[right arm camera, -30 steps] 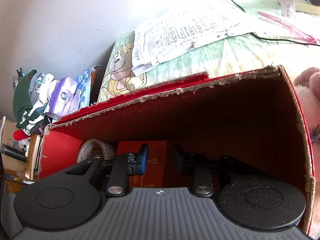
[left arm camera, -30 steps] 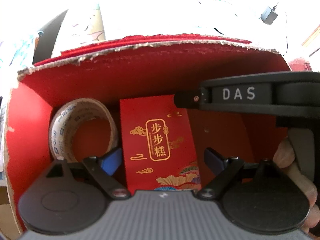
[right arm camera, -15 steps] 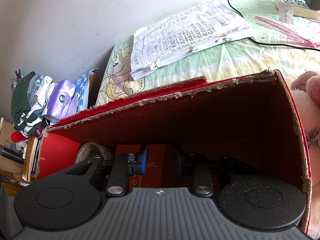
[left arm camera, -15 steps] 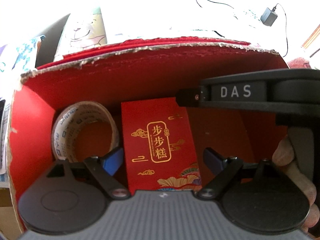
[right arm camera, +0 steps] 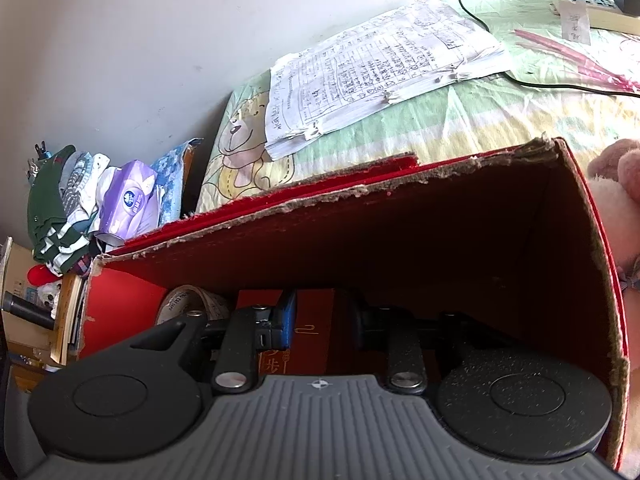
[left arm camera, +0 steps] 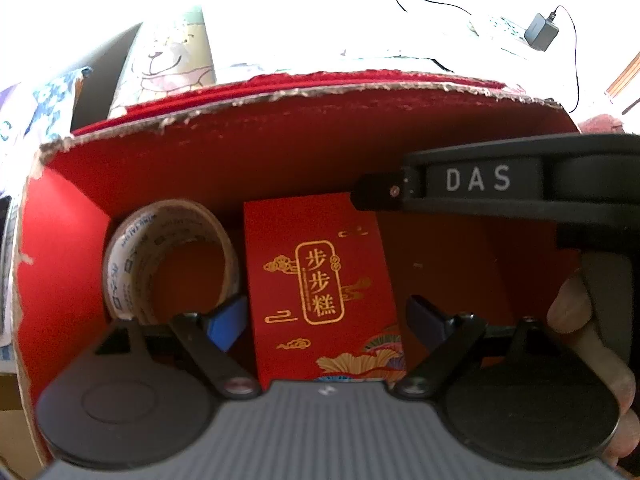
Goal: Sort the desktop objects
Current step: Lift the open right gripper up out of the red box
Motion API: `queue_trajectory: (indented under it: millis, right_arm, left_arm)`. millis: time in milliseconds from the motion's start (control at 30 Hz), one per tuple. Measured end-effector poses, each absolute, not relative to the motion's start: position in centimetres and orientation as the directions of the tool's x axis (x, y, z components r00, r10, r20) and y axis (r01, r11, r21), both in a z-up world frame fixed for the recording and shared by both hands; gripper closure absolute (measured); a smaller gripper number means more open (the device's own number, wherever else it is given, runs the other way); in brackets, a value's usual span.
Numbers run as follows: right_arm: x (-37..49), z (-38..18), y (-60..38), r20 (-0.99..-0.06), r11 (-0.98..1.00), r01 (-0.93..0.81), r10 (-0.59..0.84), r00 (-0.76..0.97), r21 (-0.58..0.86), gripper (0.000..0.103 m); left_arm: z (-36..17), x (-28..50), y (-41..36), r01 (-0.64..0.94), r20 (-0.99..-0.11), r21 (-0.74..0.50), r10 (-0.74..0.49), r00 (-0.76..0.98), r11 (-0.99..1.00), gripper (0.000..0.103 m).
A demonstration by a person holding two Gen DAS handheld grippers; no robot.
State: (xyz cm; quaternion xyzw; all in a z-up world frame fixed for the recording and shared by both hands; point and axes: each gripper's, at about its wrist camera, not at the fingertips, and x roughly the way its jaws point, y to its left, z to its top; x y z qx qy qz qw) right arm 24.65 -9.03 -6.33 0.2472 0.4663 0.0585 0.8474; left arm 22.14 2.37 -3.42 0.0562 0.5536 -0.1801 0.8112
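Left gripper (left arm camera: 326,318) reaches into a red cardboard box (left arm camera: 280,152), jaws spread wide and empty. A red packet (left arm camera: 320,292) with gold lettering lies flat on the box floor between the jaws, touching neither. A roll of tape (left arm camera: 168,264) stands on edge just outside the left jaw. The right gripper (right arm camera: 324,322), its jaws parted around nothing, hangs over the same packet; from the left wrist view it shows beyond the right jaw.

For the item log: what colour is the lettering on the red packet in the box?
Gold, on the red packet; left wrist view.
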Motion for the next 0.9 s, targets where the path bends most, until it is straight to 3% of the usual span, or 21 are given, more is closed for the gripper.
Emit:
queue_trajectory:
  millis: [300, 567, 900]
  right_arm:
    - [24.2, -5.7, -9.3, -0.698, 0.836, 0.068, 0.406, 0.591, 0.544, 0.072]
    - [22.3, -3.8, -11.4, -0.597, 0.772, 0.056, 0.44, 0.671, 0.633, 0.072]
    - [16.5, -1.2, -14.4, -0.459, 0.724, -0.091, 0.524, 0.717, 0.684, 0.072]
  left_arm:
    - [-3.6, 21.8, 2.7, 0.37, -0.909, -0.095, -0.232, 0.346, 0.924, 0.015]
    - [-1.7, 20.0, 3.4, 0.399, -0.841, -0.073, -0.271, 0.468, 0.914, 0.006]
    - [3.4, 15.5, 6.8, 0.272, -0.753, -0.074, -0.232, 0.615, 0.96, 0.007]
